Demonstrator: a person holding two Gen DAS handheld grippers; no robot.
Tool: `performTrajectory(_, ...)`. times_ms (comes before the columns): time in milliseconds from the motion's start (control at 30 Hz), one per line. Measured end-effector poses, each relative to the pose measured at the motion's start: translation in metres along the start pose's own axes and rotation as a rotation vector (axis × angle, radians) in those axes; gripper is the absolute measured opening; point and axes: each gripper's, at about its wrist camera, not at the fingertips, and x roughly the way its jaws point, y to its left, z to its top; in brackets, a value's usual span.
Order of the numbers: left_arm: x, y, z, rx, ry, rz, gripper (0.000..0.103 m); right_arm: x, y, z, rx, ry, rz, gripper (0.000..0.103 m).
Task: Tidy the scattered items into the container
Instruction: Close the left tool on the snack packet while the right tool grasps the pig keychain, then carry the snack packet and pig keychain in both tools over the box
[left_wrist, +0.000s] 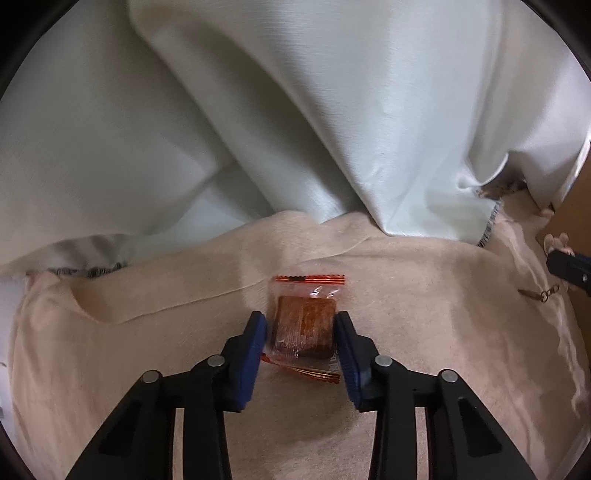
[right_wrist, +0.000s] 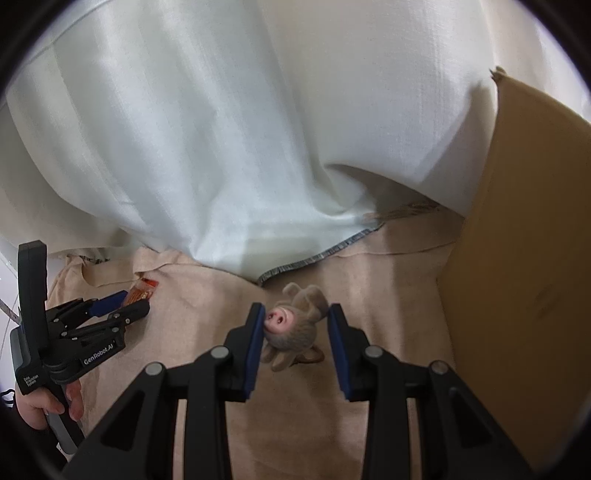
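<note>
The left gripper (left_wrist: 300, 334) has its jaws open around a clear snack packet (left_wrist: 303, 326) with orange sealed ends, which lies flat on the beige cloth (left_wrist: 147, 350); whether the pads touch the wrapper is unclear. To the packet's right, the right gripper (right_wrist: 295, 325) has its jaws open astride a small grey plush monkey (right_wrist: 293, 326) lying on the same cloth, its pink face against the left pad. Right of the monkey stands a cardboard box (right_wrist: 524, 266). White curtain (right_wrist: 240, 147) hangs behind everything.
</note>
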Motion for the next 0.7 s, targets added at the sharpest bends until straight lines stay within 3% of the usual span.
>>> performTrajectory(200, 0.000, 0.013, 0.004, -0.012, 0.000, -0.011, 0.033, 0.000, 0.002, 0.000, -0.008, -0.003, 0.010, 0.038)
performTrajectory(433, -0.050, -0.022, -0.020, -0.026, -0.012, 0.012, 0.033, -0.017, 0.011, 0.001, -0.030, 0.001, 0.047, 0.038)
performTrajectory(533, -0.078, -0.051, -0.031, -0.031, 0.004, 0.023, 0.033, -0.032, 0.021, 0.000, -0.063, 0.016, 0.068, 0.038)
performTrajectory(700, -0.108, -0.066, -0.046, -0.078, 0.056, 0.034, 0.033, -0.054, 0.037, -0.006, -0.118, 0.070, 0.101, 0.038)
